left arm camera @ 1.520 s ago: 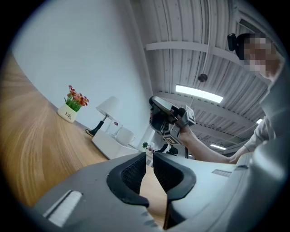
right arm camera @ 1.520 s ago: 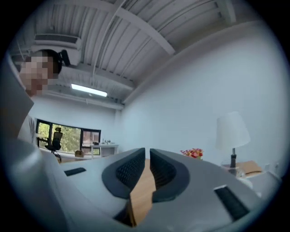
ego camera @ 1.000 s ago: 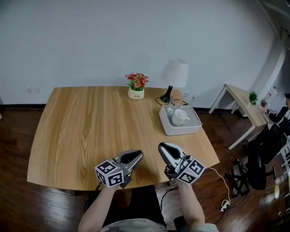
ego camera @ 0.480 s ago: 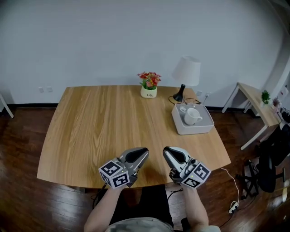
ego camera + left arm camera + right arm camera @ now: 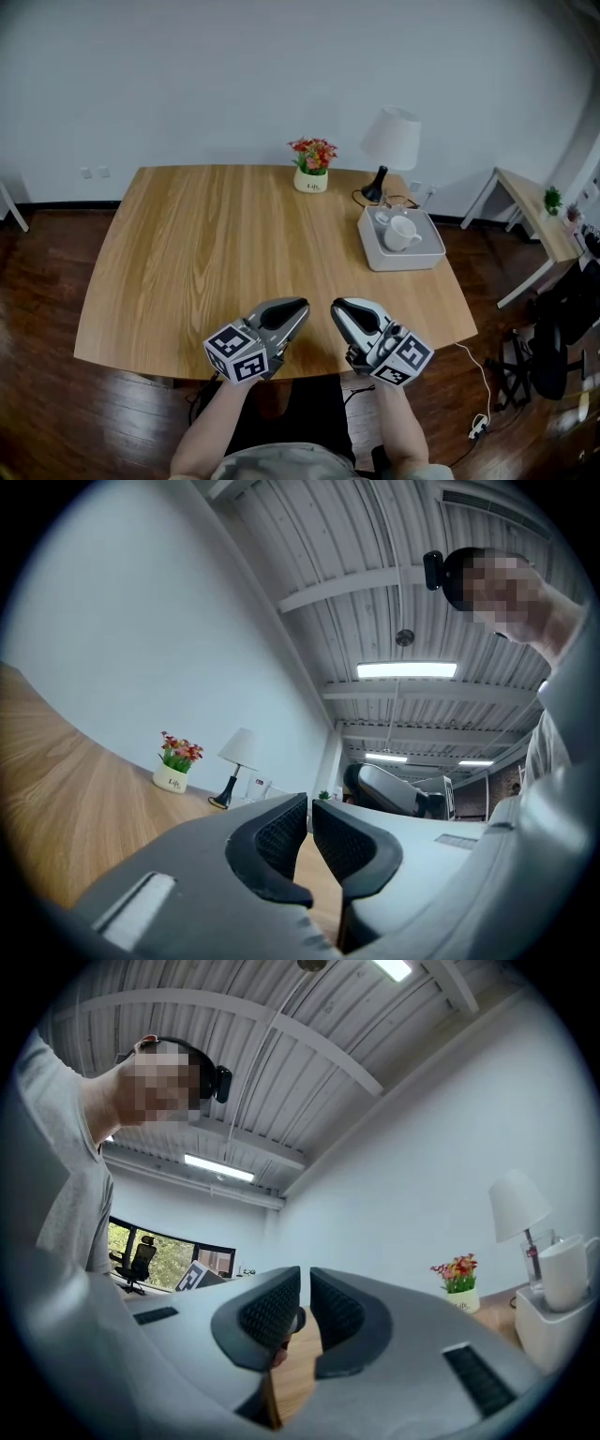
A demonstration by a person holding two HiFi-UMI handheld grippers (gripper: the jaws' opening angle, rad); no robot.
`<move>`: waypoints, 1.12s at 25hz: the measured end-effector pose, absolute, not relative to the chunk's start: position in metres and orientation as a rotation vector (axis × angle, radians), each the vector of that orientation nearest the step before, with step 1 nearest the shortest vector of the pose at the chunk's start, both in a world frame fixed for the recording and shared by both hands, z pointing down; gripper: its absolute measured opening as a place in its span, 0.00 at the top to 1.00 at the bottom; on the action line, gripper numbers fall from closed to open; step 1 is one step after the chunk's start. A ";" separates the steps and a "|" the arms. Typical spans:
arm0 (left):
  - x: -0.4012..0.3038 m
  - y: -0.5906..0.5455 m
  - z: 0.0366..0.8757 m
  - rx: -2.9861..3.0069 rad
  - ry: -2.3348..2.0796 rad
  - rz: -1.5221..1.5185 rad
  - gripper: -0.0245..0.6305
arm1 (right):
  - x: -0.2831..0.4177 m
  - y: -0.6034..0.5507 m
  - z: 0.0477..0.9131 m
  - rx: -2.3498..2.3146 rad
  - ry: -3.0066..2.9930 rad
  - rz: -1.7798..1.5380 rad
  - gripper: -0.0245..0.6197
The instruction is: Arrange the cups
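Now the white ceramic mug (image 5: 401, 233) sits in a pale grey rectangular tray (image 5: 412, 262), well ahead and right of the left gripper (image 5: 298, 307) and right gripper (image 5: 337, 307). Both jaws are pressed together, empty. Since a second ago, their tips have drawn closer; the mug is unmoved.

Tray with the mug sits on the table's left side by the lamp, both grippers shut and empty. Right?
One slip: the tray with the mug sits on the right side of the table, by the lamp, as the head view shows. The rest holds: the left gripper and right gripper are shut and empty.
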State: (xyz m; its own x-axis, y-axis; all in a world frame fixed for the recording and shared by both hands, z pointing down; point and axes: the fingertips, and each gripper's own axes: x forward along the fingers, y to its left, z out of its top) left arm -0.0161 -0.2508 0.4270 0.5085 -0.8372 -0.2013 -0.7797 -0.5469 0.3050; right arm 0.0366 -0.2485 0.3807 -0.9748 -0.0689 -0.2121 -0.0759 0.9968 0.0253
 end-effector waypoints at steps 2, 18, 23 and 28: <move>-0.018 -0.249 0.426 2.573 -1.405 -0.486 0.91 | 0.031 -0.244 0.384 -0.081 2.937 0.053 0.92; -0.068 -0.197 0.440 2.499 -1.595 -0.497 0.92 | -0.021 -0.190 0.400 0.192 3.000 0.070 0.92; -0.082 -0.187 0.439 2.465 -1.645 -0.526 0.92 | -0.035 -0.179 0.404 0.245 3.014 0.081 0.92; -0.087 -0.180 0.434 2.471 -1.663 -0.552 0.92 | -0.047 -0.170 0.401 0.266 3.012 0.109 0.92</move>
State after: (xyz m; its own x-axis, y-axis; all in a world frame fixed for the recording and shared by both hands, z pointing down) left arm -0.0874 -0.1795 0.4342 0.3330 -0.9131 -0.2351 -0.8724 -0.3930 0.2907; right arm -0.0469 -0.1702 0.4012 -0.9780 0.1784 -0.1085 0.1701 0.9821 0.0814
